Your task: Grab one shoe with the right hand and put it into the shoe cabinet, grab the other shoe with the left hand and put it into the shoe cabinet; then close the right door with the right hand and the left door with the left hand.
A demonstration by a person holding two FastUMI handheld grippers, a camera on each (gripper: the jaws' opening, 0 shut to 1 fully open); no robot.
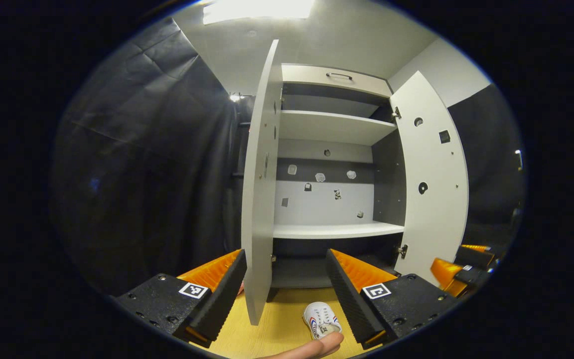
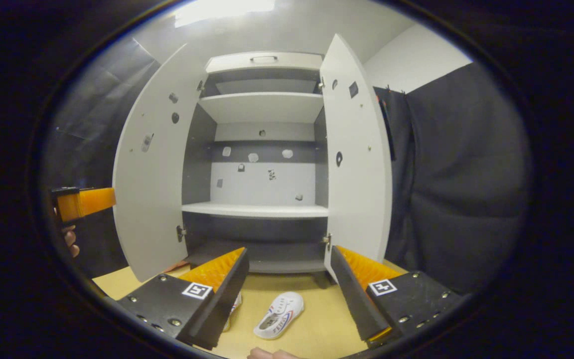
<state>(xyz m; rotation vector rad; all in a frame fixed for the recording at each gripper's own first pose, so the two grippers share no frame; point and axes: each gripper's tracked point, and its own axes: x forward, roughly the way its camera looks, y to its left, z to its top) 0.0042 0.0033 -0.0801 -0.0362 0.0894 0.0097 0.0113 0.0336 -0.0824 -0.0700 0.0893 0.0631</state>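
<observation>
The white shoe cabinet (image 1: 337, 127) stands ahead with both doors swung wide. One small white shoe (image 1: 322, 319) with coloured stripes lies on the wooden floor, just inside my left gripper's (image 1: 284, 296) right finger. That gripper is open and holds nothing. In the right gripper view the same kind of shoe (image 2: 279, 310) lies on the floor between the fingers of my open right gripper (image 2: 289, 296). A second shoe (image 2: 235, 303) peeks out from behind its left finger. The cabinet (image 2: 262, 107) shelves hold no shoes.
The left door (image 1: 259, 199) stands edge-on right before the left gripper, and the right door (image 1: 434, 189) is open beyond it. My right gripper (image 1: 459, 271) shows at the right. My left gripper (image 2: 85, 202) and a hand (image 2: 70, 239) show beside the left door (image 2: 152, 174).
</observation>
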